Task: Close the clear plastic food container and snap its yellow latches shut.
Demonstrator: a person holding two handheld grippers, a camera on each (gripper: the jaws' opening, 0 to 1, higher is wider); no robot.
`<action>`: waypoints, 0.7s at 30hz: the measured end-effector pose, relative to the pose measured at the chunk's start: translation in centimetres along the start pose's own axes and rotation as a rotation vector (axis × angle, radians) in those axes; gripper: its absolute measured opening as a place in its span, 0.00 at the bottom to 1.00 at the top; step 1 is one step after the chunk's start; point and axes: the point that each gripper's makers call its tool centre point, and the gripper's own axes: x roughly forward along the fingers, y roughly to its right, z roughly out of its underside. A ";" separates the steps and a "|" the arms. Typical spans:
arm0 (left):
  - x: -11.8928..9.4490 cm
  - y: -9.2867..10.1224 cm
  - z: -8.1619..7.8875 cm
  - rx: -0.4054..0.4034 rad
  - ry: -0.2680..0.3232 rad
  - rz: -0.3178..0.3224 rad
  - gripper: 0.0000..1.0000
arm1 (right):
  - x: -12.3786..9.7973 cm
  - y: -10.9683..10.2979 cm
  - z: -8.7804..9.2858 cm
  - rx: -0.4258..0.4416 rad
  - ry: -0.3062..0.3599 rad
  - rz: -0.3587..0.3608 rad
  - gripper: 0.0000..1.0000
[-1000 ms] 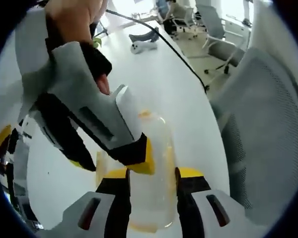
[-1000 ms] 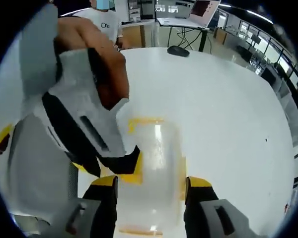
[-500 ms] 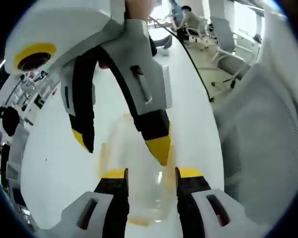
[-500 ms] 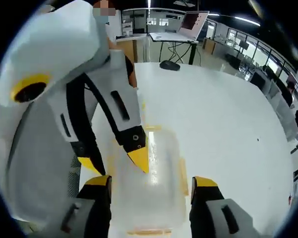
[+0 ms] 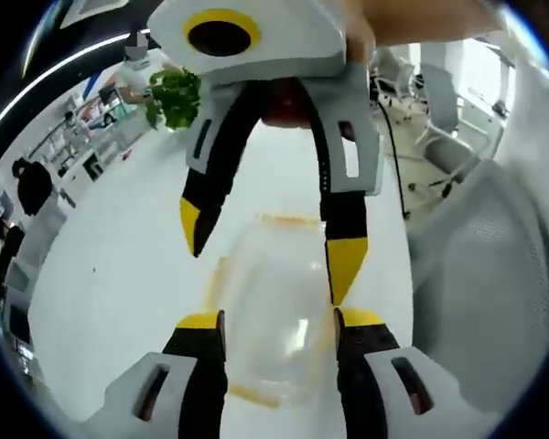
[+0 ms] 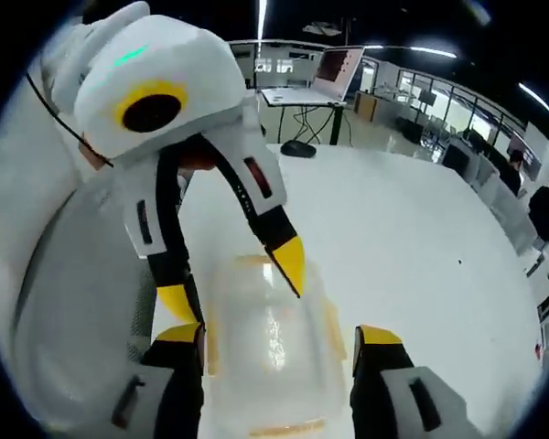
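Observation:
The clear plastic container (image 5: 274, 293) lies on the white table (image 5: 119, 265), with yellow latches along its edges (image 5: 288, 219). My left gripper (image 5: 279, 320) is open, one jaw on each side of the container's near end. My right gripper (image 5: 267, 247) faces it from across the table, open, its yellow tips reaching down at the far end. From the right gripper view, the container (image 6: 270, 347) sits between my right gripper's (image 6: 279, 334) spread jaws. There the left gripper (image 6: 233, 283) hangs over its far end, one yellow fingertip (image 6: 290, 265) near the lid.
A grey mesh office chair (image 5: 494, 274) stands close beside the table edge and also appears in the right gripper view as a chair back (image 6: 64, 302). A black cable (image 5: 398, 174) runs along the table. A green plant (image 5: 174, 91), a laptop (image 6: 302, 87) and a mouse (image 6: 299, 148) lie farther off.
Both hands have tilted up and swung round, so each gripper now faces the other head-on across the container. Both stay open. The container has not moved.

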 end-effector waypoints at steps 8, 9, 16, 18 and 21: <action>-0.6 -0.1 0.6 -0.032 0.047 -0.005 0.55 | -0.7 -0.9 0.8 0.039 0.053 0.014 0.74; -0.7 -0.1 0.5 -0.042 0.056 -0.003 0.56 | -0.8 -1.1 0.9 0.039 0.056 0.012 0.76; -1.1 -0.6 -0.1 -0.160 0.119 -0.013 0.65 | -0.6 -1.9 1.8 0.124 0.087 0.009 0.87; -1.2 -0.8 0.2 -0.149 0.118 -0.015 0.66 | -0.6 -1.8 2.2 0.132 0.099 0.018 0.87; -1.3 -0.8 0.7 -0.144 0.126 -0.019 0.71 | -0.7 -2.0 2.4 0.164 0.118 0.022 0.92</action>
